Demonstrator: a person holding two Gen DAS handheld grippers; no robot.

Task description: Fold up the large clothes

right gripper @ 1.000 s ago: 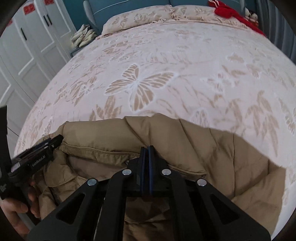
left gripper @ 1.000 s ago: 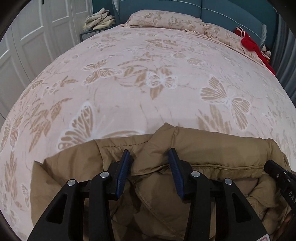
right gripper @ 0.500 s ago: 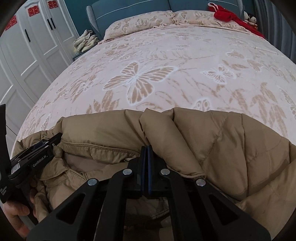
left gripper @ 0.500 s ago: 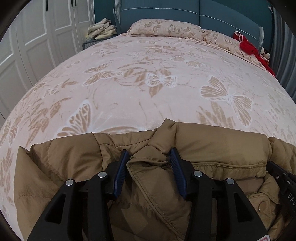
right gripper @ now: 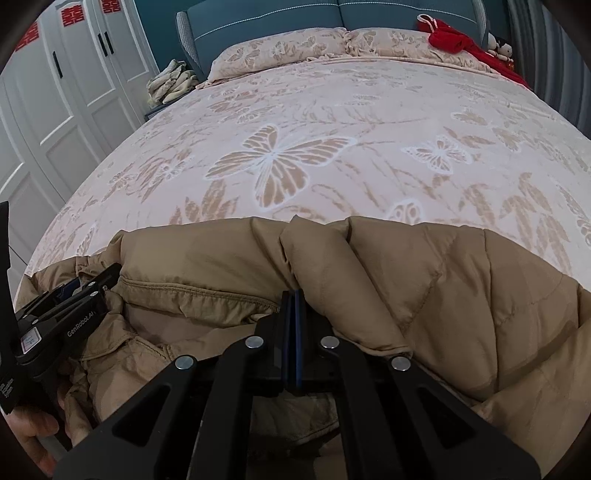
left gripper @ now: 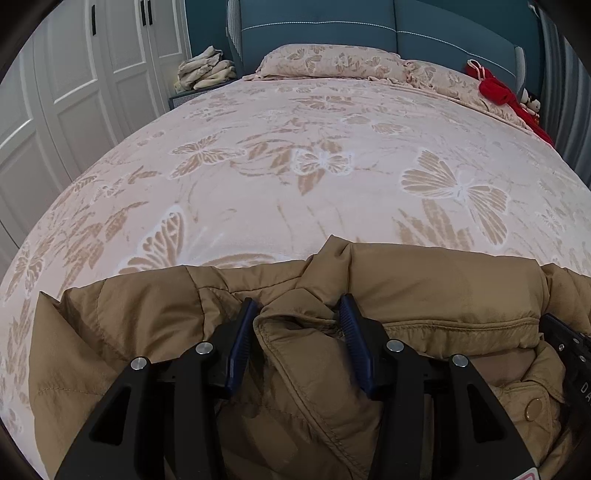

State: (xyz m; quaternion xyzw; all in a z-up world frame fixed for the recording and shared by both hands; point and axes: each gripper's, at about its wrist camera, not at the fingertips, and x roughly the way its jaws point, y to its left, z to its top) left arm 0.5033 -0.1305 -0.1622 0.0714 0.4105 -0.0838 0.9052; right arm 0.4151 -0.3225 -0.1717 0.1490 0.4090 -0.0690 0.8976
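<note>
A tan puffy jacket (left gripper: 443, 291) lies bunched across the near end of the bed, a snap button (left gripper: 533, 409) showing at its right. In the left wrist view, my left gripper (left gripper: 297, 317) holds a thick fold of the collar edge between its blue pads (left gripper: 242, 332), jaws half apart around the padding. In the right wrist view the jacket (right gripper: 461, 295) spreads wide, and my right gripper (right gripper: 293, 295) is shut on a pinched ridge of its fabric. The left gripper (right gripper: 74, 291) also shows at the left of that view, held by a hand (right gripper: 33, 432).
A butterfly-print bedspread (left gripper: 295, 166) covers the bed (right gripper: 332, 122) beyond the jacket. Matching pillows (left gripper: 328, 61) lie against a teal headboard (left gripper: 314, 22). A red cloth (left gripper: 495, 88) sits at the far right, folded cloths (left gripper: 207, 70) on a nightstand, white wardrobe doors (left gripper: 74, 92) on the left.
Both views have tipped upward, showing more headboard. The jacket has spread wider between the two grippers and covers more of the bed's near edge. Both grips have held.
</note>
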